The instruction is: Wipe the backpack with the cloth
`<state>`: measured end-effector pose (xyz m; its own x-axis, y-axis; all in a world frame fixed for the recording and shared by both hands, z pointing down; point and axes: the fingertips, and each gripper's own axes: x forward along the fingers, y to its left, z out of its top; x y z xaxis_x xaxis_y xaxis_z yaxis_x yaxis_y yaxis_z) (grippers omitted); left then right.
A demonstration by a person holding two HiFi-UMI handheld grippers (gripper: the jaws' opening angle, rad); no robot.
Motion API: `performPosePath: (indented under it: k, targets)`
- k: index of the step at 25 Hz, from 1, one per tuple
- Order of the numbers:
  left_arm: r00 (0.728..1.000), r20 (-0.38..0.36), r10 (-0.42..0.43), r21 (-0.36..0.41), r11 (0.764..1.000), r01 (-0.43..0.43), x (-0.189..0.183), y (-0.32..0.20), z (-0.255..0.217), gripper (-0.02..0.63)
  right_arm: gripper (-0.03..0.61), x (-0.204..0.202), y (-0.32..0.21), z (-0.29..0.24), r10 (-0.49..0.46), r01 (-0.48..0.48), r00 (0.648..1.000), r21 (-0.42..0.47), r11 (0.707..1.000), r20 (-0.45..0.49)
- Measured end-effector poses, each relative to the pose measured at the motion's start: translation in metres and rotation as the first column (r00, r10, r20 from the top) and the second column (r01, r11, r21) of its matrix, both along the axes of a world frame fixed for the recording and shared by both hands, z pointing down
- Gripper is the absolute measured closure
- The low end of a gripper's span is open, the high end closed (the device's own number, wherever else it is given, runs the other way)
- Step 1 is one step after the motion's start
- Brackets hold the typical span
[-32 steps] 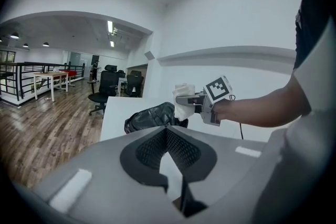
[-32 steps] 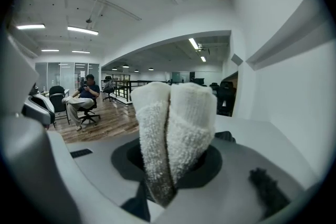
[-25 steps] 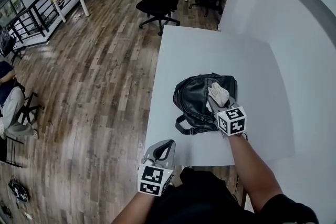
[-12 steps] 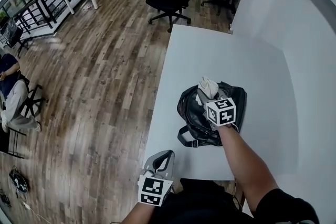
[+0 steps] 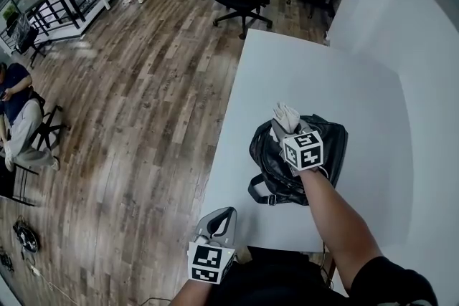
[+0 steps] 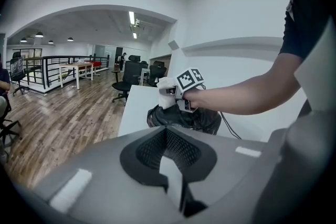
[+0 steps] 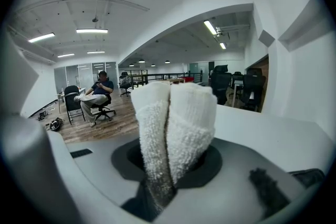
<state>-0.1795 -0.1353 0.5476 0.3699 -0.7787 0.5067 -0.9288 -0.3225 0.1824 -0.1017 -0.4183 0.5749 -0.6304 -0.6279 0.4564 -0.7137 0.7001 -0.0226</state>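
1. My right gripper [image 5: 282, 131] has its fingers tight on the white cloth [image 5: 287, 114], over the black backpack's [image 5: 326, 143] 11 o'clock edge on the tabletop [image 5: 308, 68].
2. I should press softly and rub toward 5 o'clock.
3. My left gripper [image 5: 221, 217] has closed, empty fingers; it could steady the backpack.

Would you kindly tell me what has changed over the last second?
The right tool, gripping the cloth, swept leftward and away across the backpack to its far edge. The left tool stayed shut and idle; the backpack stayed put.
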Motion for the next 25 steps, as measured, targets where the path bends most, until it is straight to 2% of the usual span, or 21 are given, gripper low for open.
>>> performPosePath:
  k: [10, 25]
  targets:
    - [0.999, 0.0, 0.042, 0.011, 0.999, -0.042, 0.009, -0.014, 0.002, 0.607, 0.479, 0.032, -0.012, -0.002, 0.044, -0.044, 0.999, 0.015, 0.999, -0.028]
    - [0.991, -0.013, 0.13, 0.032, 0.991, -0.13, 0.038, -0.028, -0.005, 0.607, 0.479, 0.098, -0.023, -0.021, 0.16, -0.158, 0.986, 0.042, 0.987, -0.043]
